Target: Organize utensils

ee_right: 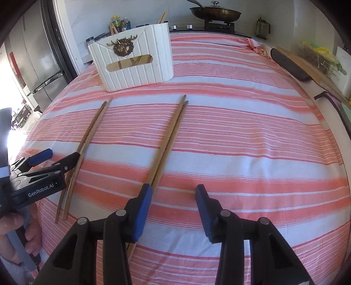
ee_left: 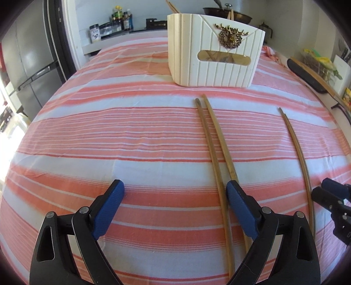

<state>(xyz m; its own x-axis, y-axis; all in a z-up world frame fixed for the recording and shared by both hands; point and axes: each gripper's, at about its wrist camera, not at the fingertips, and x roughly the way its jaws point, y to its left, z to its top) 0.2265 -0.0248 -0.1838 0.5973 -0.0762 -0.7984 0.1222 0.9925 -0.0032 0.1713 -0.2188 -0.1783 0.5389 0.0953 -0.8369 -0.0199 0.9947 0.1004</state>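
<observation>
Two pairs of long wooden chopsticks lie on the striped counter (ee_right: 241,122) near the white holder (ee_right: 133,63) (a few sticks already stand in it): the left pair (ee_left: 210,140) and the right pair (ee_right: 169,140). The left gripper (ee_left: 175,193) gapes wide and empty; the right gripper (ee_right: 173,193) is partly open, also empty. Thin and smooth, the sticks could roll or split apart if the jaws pinch off-centre.

A frying pan (ee_right: 216,13) sits beyond the striped cloth (ee_right: 241,131).

We're in a home kitchen: a frying pan (ee_right: 216,13) sits on the stove (ee_right: 219,25), a steel fridge (ee_left: 33,65) stands left, sauce bottles (ee_left: 120,19) line the counter (ee_left: 105,41).
</observation>
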